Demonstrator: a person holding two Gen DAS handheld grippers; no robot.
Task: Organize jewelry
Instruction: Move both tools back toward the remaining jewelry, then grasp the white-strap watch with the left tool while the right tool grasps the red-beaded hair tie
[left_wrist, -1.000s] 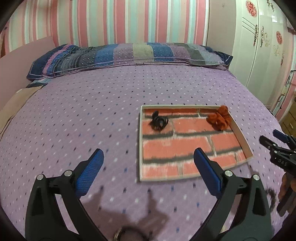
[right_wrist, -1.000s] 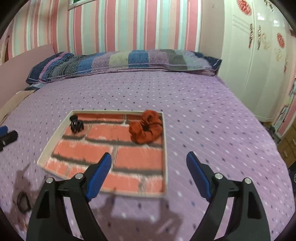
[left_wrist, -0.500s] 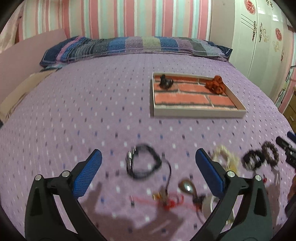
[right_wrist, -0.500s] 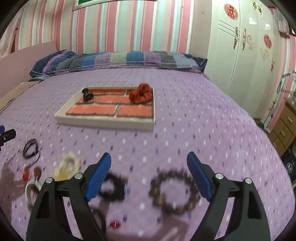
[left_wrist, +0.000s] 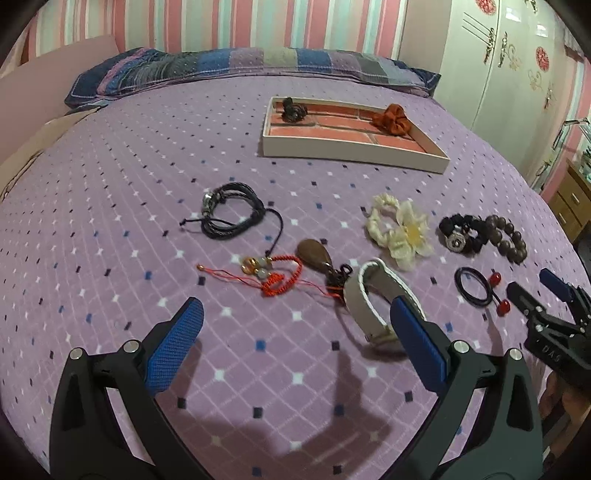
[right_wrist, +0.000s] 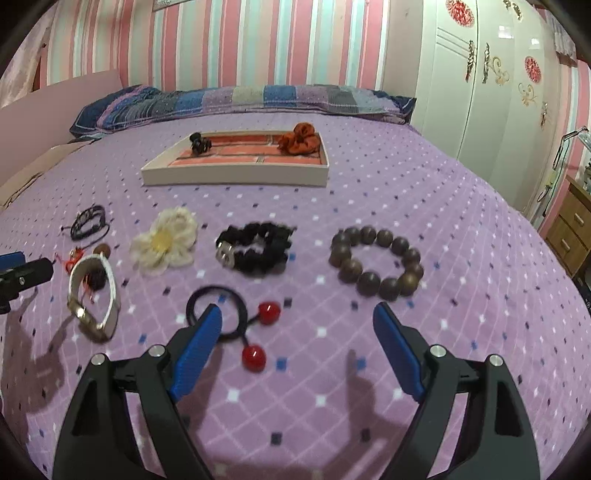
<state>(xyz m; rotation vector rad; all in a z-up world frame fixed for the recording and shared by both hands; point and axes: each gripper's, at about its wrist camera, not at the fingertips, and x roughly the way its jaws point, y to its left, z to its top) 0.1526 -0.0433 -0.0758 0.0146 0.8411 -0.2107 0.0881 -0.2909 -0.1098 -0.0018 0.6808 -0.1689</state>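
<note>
Both grippers hover low over bed, jaws spread wide, empty — left gripper, right gripper. Just ahead: white bracelet, black hair tie with red balls. Beyond — cream scrunchie, black scrunchie, wooden bead bracelet. Farther back, brick-print tray with orange scrunchie.

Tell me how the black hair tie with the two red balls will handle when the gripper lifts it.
The hair tie looks like thin elastic, so it will probably sag limp. Its red balls would likely dangle and swing, and might roll if nudged. It looks light, so the open right gripper must close fully.
</note>
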